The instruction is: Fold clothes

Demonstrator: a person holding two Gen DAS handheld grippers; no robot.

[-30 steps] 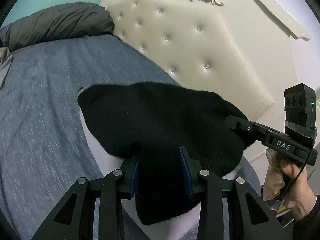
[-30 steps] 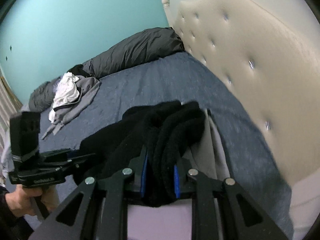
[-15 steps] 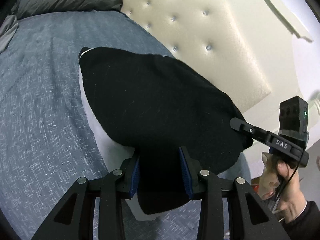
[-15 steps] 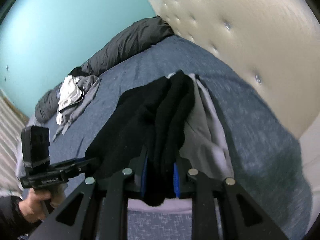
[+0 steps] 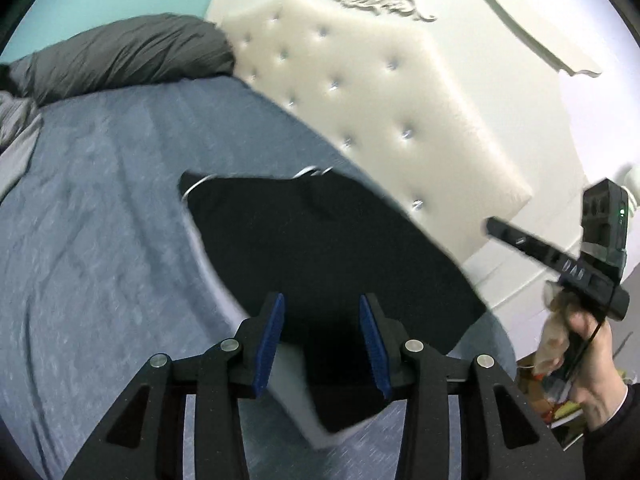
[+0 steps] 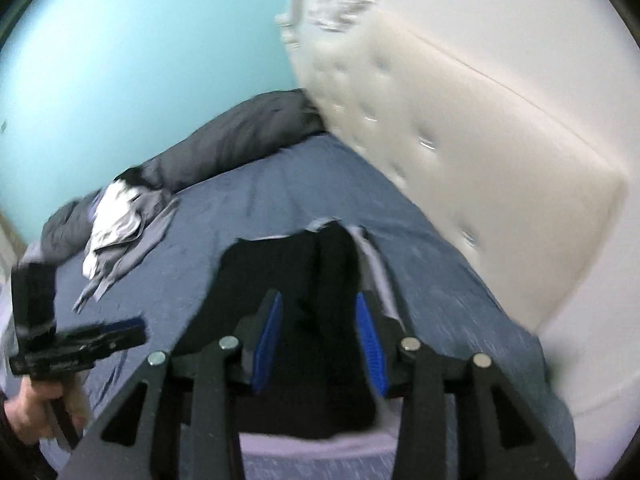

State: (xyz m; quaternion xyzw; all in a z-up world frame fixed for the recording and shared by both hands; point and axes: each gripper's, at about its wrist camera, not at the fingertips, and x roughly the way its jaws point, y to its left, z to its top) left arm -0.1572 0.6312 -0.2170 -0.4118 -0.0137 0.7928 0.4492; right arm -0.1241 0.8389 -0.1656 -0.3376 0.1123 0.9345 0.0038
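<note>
A black garment (image 5: 320, 248) lies spread flat on a pale lavender garment (image 5: 296, 412) on the blue bed (image 5: 100, 220), close to the headboard. My left gripper (image 5: 322, 340) hovers over its near edge, open, with its blue pads clear of the cloth. In the right wrist view that gripper (image 6: 132, 332) sits left of the black garment (image 6: 304, 272), apart from it. My right gripper (image 6: 318, 336) has its jaws opening; the black cloth lies beneath them, not pinched. The left wrist view shows this gripper (image 5: 494, 226) off the garment's right edge.
A cream tufted headboard (image 5: 380, 100) borders the bed on the right. A dark grey duvet roll (image 5: 128, 56) lies along the teal wall (image 6: 140, 60). A pile of grey and white clothes (image 6: 116, 216) sits at the far left of the bed.
Both grippers have let go of the black garment and drawn back and up. It was bunched between the pads and now lies flat on the pale garment. The right jaws have widened.
</note>
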